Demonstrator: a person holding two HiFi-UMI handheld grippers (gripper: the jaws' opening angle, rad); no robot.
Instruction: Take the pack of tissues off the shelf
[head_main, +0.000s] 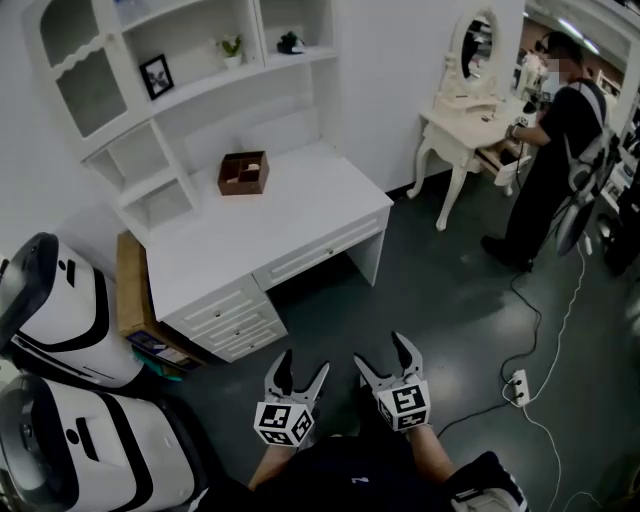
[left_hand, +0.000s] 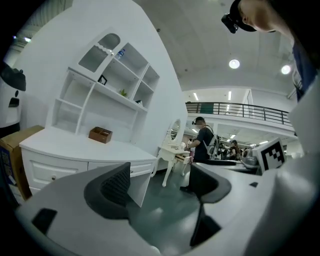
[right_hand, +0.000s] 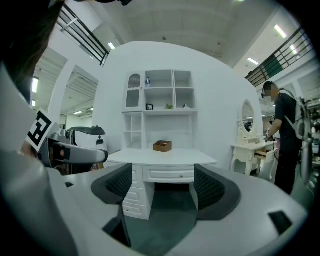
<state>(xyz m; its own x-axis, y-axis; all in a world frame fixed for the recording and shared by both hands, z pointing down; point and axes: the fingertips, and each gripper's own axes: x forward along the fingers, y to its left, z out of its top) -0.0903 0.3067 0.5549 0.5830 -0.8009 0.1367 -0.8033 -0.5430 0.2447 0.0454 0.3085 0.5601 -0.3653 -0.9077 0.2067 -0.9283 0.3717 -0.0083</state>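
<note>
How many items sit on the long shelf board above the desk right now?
3. A framed picture at the left, a potted plant in the middle, a dark object at the right. One more small item stands in a compartment above, too small to identify.

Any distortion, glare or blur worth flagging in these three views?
Head view: evenly lit, sharp, only a mosaic patch on the person. Left gripper view: heavy fisheye, black corners, a ceiling lamp flaring, jaws soft. Right gripper view: same fisheye and dark corners; desk and shelf unit look sharp.
</note>
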